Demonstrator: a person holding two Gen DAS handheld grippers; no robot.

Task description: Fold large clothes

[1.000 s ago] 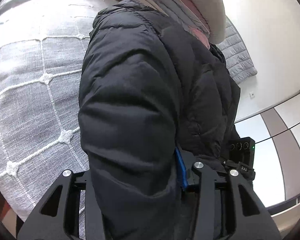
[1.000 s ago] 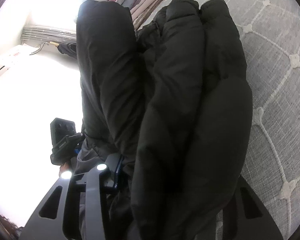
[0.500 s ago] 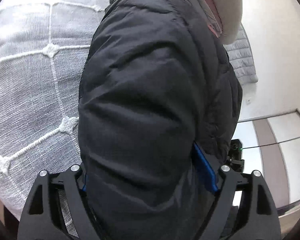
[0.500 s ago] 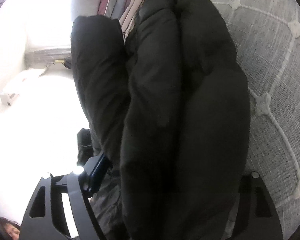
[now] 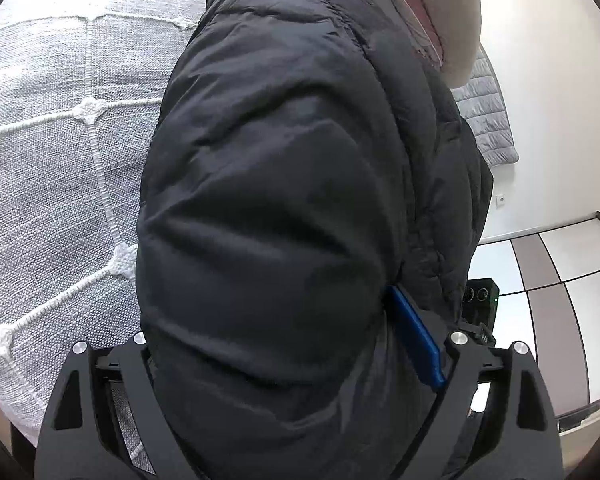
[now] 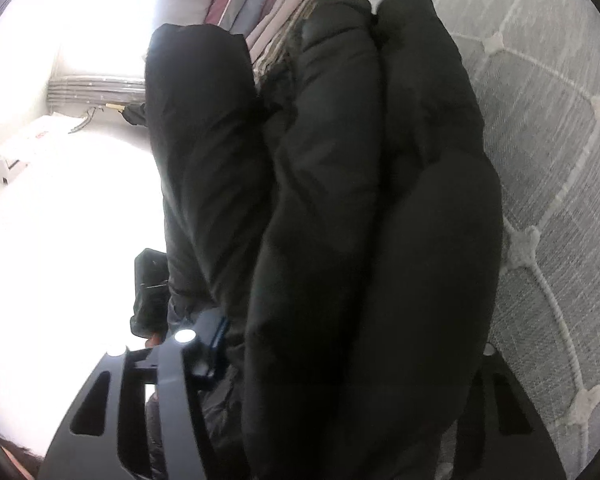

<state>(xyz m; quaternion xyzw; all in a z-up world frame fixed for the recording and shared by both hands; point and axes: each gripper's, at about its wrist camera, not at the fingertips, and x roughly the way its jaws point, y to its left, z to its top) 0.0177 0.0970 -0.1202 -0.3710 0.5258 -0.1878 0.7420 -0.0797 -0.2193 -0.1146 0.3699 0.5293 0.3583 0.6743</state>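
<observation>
Jacket (image 5: 268,208): black puffer, bunched into thick rolls on the grey quilted bedspread (image 5: 60,160); long axis runs away from both cameras toward the striped pillows (image 6: 260,4).
Left gripper (image 5: 296,344): jaws opening, spread wide around one roll; blue pad (image 5: 416,344) lies against the fabric; whether it still presses, cannot tell.
Right gripper (image 6: 340,356): jaws closing, jacket folds filling the gap; right finger hidden.
Around: pale floor (image 6: 60,220) beside the bed; jacket blocks most of both views.
</observation>
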